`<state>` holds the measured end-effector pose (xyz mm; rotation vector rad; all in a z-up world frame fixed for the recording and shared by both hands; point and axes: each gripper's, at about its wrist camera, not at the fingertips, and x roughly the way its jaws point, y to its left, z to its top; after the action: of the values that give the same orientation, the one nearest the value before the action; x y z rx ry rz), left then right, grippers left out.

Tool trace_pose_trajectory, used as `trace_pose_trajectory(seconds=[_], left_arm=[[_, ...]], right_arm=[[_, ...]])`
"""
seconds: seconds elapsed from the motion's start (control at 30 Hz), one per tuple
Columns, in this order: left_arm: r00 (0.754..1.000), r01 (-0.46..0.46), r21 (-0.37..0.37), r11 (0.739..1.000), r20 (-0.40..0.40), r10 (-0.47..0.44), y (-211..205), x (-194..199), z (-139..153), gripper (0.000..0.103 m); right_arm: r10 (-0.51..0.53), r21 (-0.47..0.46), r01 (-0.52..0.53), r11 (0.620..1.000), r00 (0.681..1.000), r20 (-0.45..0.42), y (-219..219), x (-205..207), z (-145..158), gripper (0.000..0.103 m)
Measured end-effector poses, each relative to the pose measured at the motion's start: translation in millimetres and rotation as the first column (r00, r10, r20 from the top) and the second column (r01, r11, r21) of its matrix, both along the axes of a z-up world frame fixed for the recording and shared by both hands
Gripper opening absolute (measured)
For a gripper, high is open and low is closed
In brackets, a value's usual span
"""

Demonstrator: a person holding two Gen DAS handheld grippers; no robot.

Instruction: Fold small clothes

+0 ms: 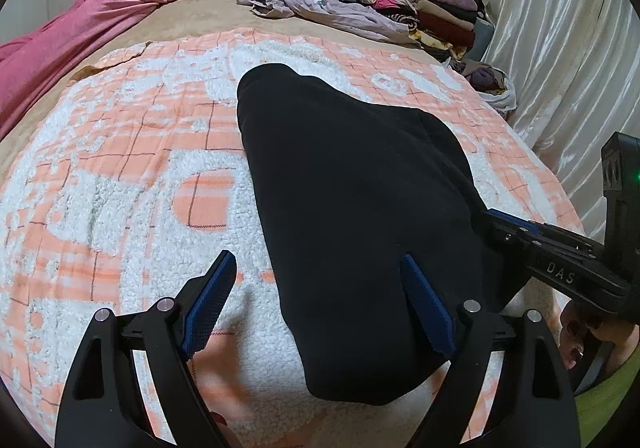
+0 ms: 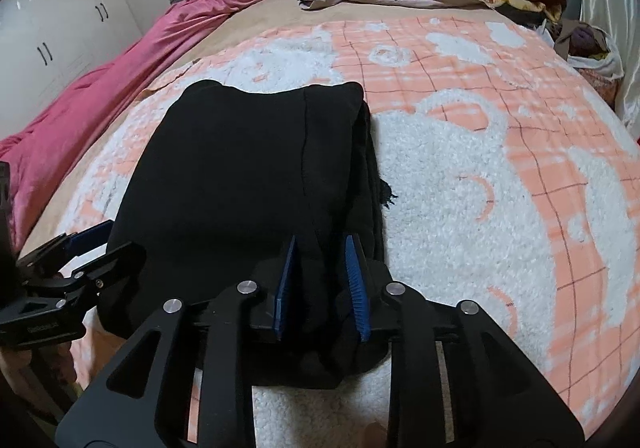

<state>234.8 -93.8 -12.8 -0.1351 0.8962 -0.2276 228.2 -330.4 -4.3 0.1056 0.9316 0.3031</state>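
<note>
Bed under a tan cover; peach-and-white fleece blanket spread across it, folded black garment on that; pink quilt along one edge; loose lilac clothes and stacked folded clothes at the far end.

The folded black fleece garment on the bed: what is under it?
Under the folded black fleece garment lies the fluffy peach-and-white checked blanket, which shows all around it. The blanket's part directly beneath is covered, so whether anything else lies there cannot be seen.
</note>
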Motion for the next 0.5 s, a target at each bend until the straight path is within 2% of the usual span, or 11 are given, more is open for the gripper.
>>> trace_pose_trajectory(seconds=[0.07, 0.13, 0.2, 0.43, 0.5], left_arm=[[1.0, 0.0, 0.0, 1.0, 0.0, 0.0, 0, 0, 0, 0.084], [1.0, -0.003, -0.001, 1.0, -0.001, 0.003, 0, 0, 0, 0.084], [1.0, -0.006, -0.002, 1.0, -0.003, 0.006, 1, 0, 1, 0.084], [1.0, -0.013, 0.001, 1.0, -0.005, 0.013, 2, -1, 1, 0.084], [1.0, -0.013, 0.001, 1.0, -0.004, 0.013, 2, -1, 2, 0.083]], right_arm=[[-0.005, 0.004, 0.005, 1.0, 1.0, -0.001, 0, 0, 1, 0.022], [-0.016, -0.002, 0.016, 1.0, 1.0, 0.004, -2, -1, 2, 0.029], [-0.035, -0.006, 0.035, 0.999, 0.999, 0.005, -5, -2, 4, 0.041], [-0.057, 0.004, 0.057, 0.998, 0.998, 0.032, -10, -7, 11, 0.055], [-0.063, 0.0, 0.063, 0.998, 0.997, 0.043, -11, -9, 14, 0.062]])
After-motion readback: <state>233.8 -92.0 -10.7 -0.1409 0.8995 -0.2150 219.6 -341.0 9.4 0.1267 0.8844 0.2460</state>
